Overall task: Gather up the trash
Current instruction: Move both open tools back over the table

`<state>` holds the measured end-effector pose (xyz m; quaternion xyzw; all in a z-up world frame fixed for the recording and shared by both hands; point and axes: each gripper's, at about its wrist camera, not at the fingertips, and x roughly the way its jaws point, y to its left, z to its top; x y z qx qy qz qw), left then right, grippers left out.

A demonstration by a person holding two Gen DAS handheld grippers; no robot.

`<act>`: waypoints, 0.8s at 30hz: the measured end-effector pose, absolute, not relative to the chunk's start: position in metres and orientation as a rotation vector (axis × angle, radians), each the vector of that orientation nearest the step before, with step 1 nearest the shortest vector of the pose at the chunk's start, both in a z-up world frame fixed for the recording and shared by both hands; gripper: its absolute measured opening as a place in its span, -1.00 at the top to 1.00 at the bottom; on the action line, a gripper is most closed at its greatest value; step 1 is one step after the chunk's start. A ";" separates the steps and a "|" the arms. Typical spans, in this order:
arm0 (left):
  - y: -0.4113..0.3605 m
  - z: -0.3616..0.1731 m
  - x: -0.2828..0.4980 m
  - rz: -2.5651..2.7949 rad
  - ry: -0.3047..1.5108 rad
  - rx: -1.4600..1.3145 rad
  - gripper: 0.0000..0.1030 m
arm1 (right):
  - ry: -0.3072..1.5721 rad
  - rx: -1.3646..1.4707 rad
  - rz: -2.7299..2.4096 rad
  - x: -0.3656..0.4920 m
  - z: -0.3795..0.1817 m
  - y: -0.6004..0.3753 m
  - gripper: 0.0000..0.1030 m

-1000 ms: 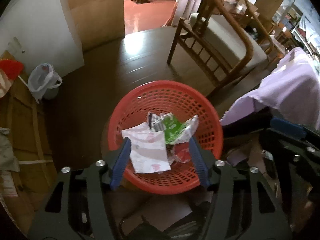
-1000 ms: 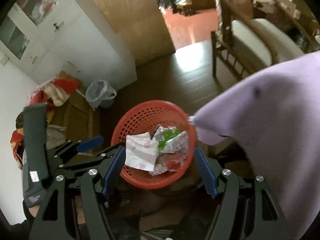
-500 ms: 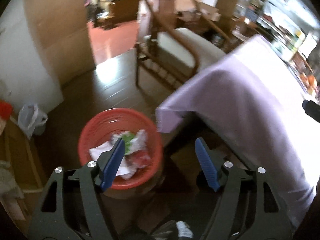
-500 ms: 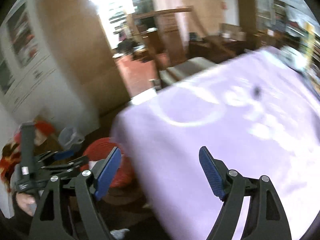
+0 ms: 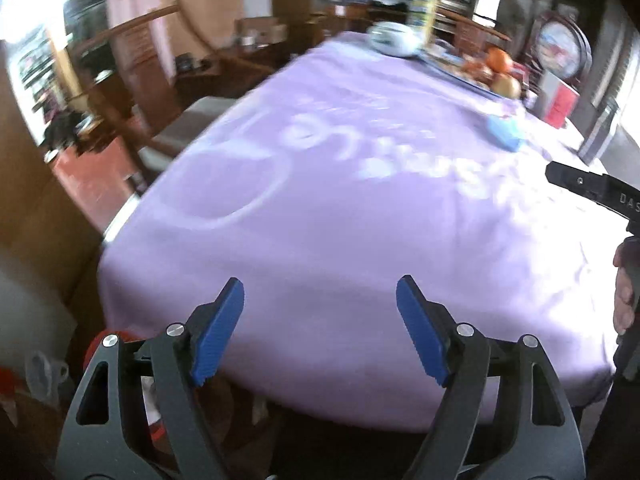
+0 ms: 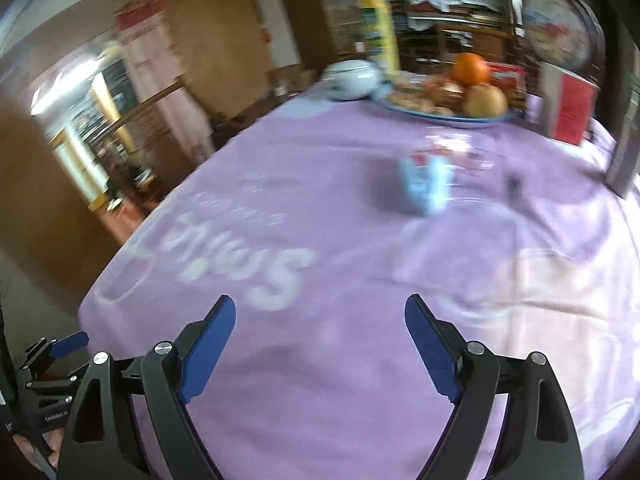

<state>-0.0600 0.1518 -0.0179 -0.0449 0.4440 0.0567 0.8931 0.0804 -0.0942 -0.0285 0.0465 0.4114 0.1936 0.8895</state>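
Observation:
A light blue crumpled wrapper (image 6: 426, 190) lies on the purple tablecloth (image 6: 360, 320), toward the far right; it also shows in the left wrist view (image 5: 505, 133). My left gripper (image 5: 320, 316) is open and empty, above the table's near edge. My right gripper (image 6: 320, 338) is open and empty, over the cloth and well short of the wrapper. A sliver of the red basket (image 5: 94, 346) shows low on the left, below the table edge. The view is blurred.
A blue plate of fruit and snacks (image 6: 448, 100), a pale lidded bowl (image 6: 352, 80), a yellow can (image 6: 378, 28) and a red box (image 6: 570, 108) stand at the table's far side. A wooden chair (image 5: 160, 92) stands left of the table.
Both grippers have swung up from the red basket on the floor to over the purple table. The basket has dropped almost out of view. Both stay open and empty.

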 end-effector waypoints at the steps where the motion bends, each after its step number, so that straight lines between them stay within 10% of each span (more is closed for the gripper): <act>1: 0.140 -0.016 -0.048 0.091 0.924 -0.080 -0.48 | 0.854 0.100 0.387 0.084 -0.028 -0.102 -0.66; 24: -0.041 -0.030 0.180 -0.101 1.010 0.082 -0.54 | 0.991 0.343 0.046 0.161 -0.078 -0.227 -0.90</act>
